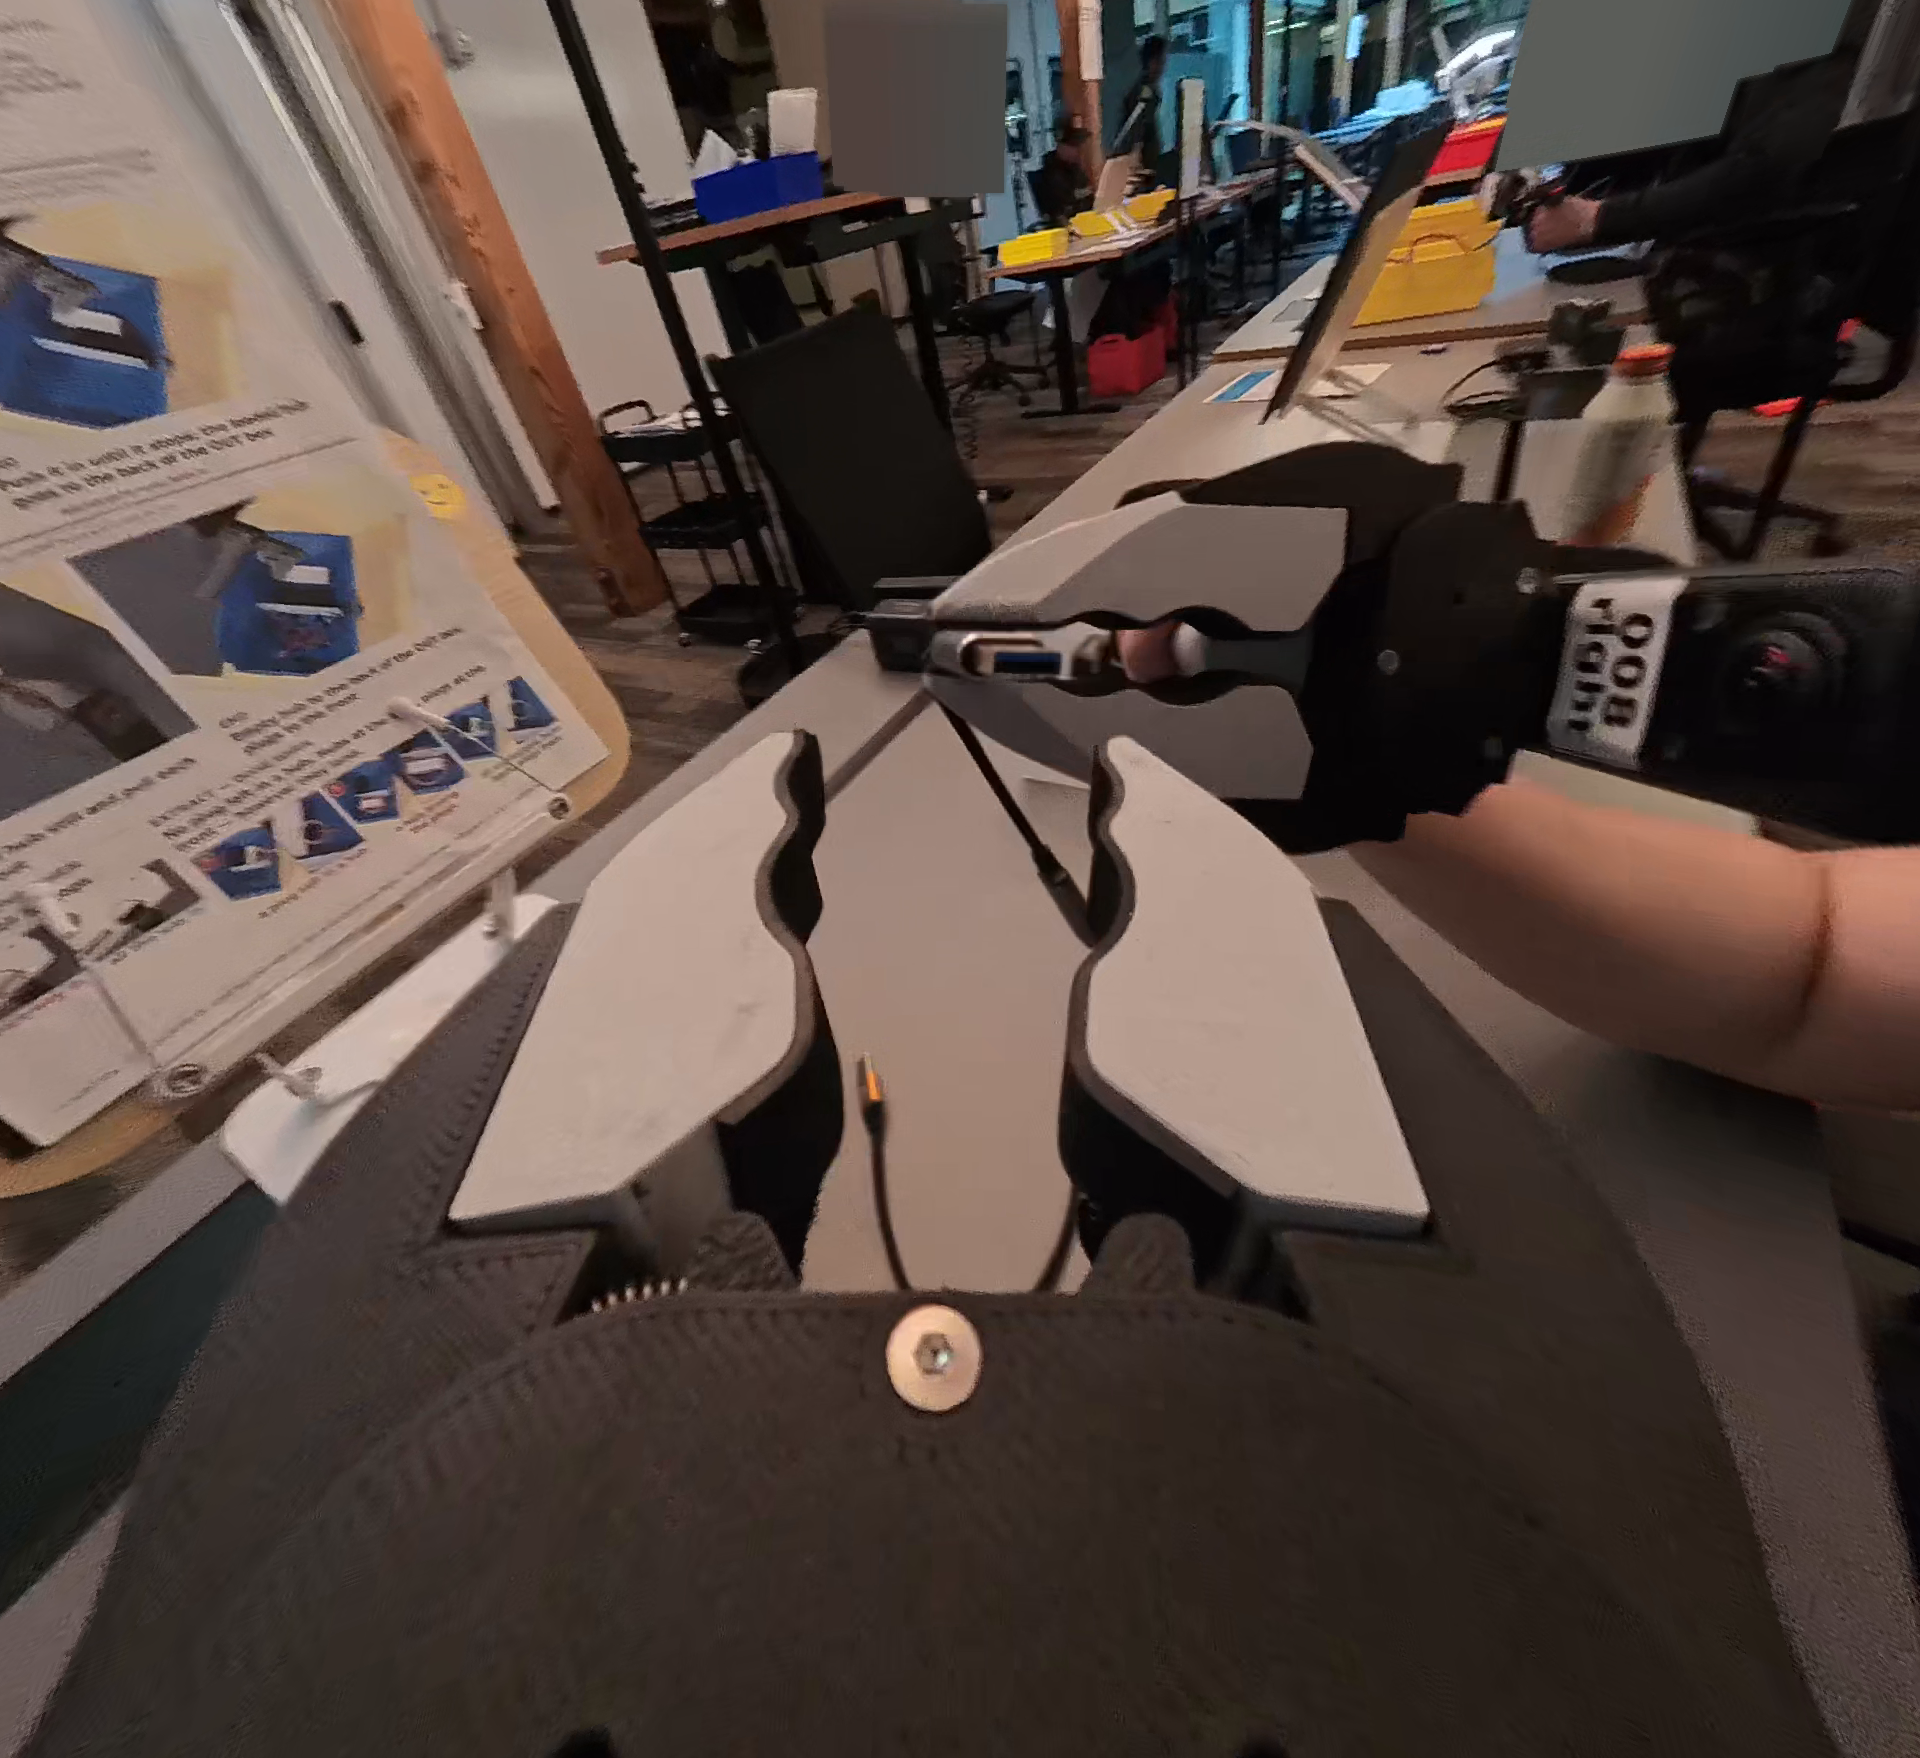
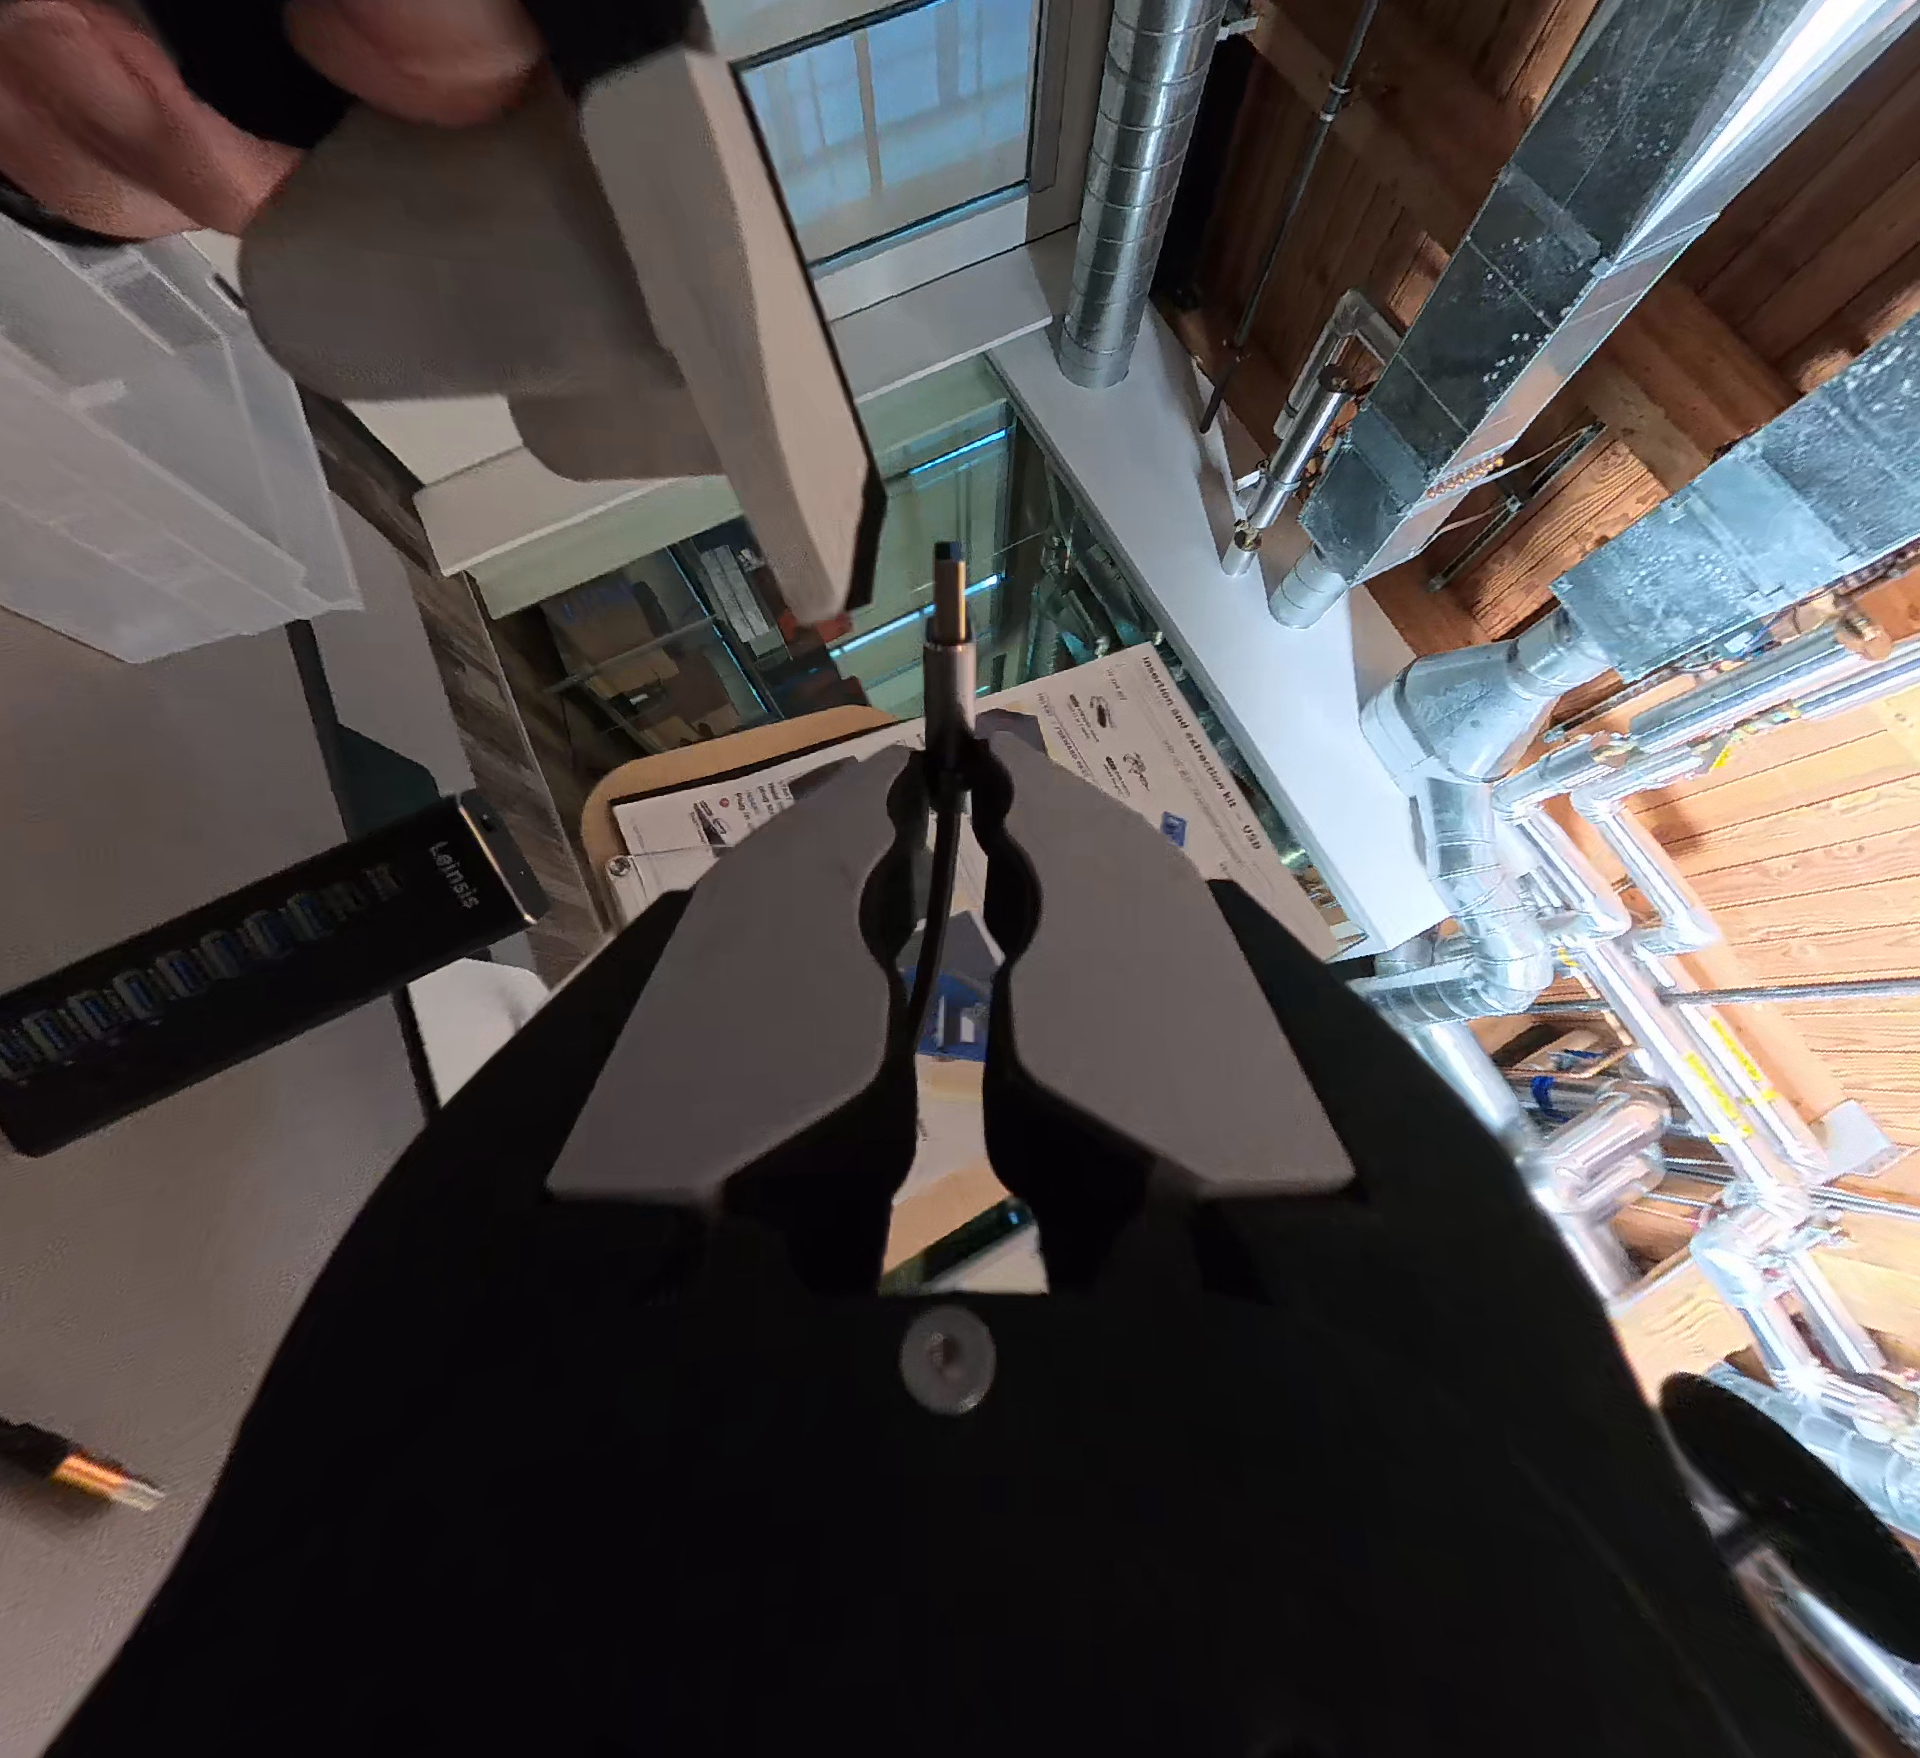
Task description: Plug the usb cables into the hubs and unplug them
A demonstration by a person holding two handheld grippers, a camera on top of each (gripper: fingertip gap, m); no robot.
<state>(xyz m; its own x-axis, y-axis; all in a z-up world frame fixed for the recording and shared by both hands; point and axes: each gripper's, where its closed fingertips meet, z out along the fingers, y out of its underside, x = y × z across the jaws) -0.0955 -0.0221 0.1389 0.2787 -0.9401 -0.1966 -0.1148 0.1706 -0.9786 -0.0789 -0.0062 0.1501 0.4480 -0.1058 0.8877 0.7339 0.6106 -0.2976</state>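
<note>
Right gripper [image 2: 948, 763] is clamped on a silver usb plug [image 2: 948, 659] poking out at its 12 o'clock. Left gripper [image 1: 956, 773] hangs wide open and empty over the table [image 1: 935, 981], an orange-tipped cable end [image 1: 868, 1080] lying between its fingers. The black hub [image 2: 249, 960] sits at the right gripper's 9 o'clock.

On the table [image 1: 914, 877], the loose cable end [image 1: 868, 1080] lies between the left gripper's [image 1: 951, 773] fingers, the right gripper [image 1: 935, 659] ahead holds a USB plug [image 1: 1023, 659], and the instruction board [image 1: 260, 669] stands left.

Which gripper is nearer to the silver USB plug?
Right. The right gripper is shut on the silver USB plug; the left gripper is open just below it, not touching.
</note>
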